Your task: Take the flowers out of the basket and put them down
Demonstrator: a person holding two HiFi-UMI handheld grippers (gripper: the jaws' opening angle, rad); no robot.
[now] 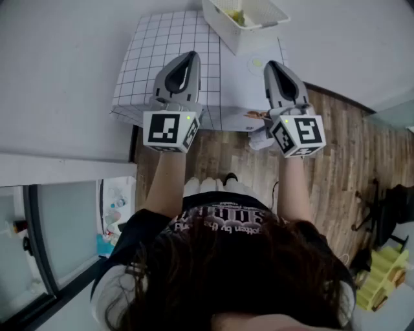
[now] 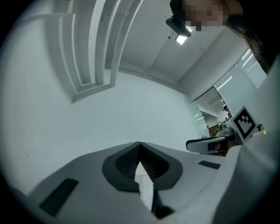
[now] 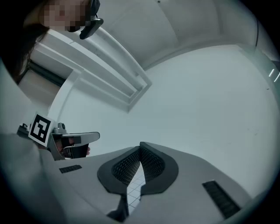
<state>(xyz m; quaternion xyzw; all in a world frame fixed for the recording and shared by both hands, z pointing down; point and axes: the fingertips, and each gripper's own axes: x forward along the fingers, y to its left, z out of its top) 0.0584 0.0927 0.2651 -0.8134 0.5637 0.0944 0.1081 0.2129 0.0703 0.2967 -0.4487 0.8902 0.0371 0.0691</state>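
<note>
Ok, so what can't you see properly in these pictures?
- The basket: head view, cut off by the top edge; its green-yellow contents are too small to name.
- The left gripper and right gripper views: aimed at wall and ceiling, so no basket shows.
- The grid cloth: partly hidden under both grippers, head view.

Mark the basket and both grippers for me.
basket (image 1: 246, 40): head view, its white front wall.
left gripper (image 1: 191, 55): head view, tip of the closed jaws.
right gripper (image 1: 272, 64): head view, tip of the closed jaws.

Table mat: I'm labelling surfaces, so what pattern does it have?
Table mat: white with thin dark grid lines, clearest in the head view.
</note>
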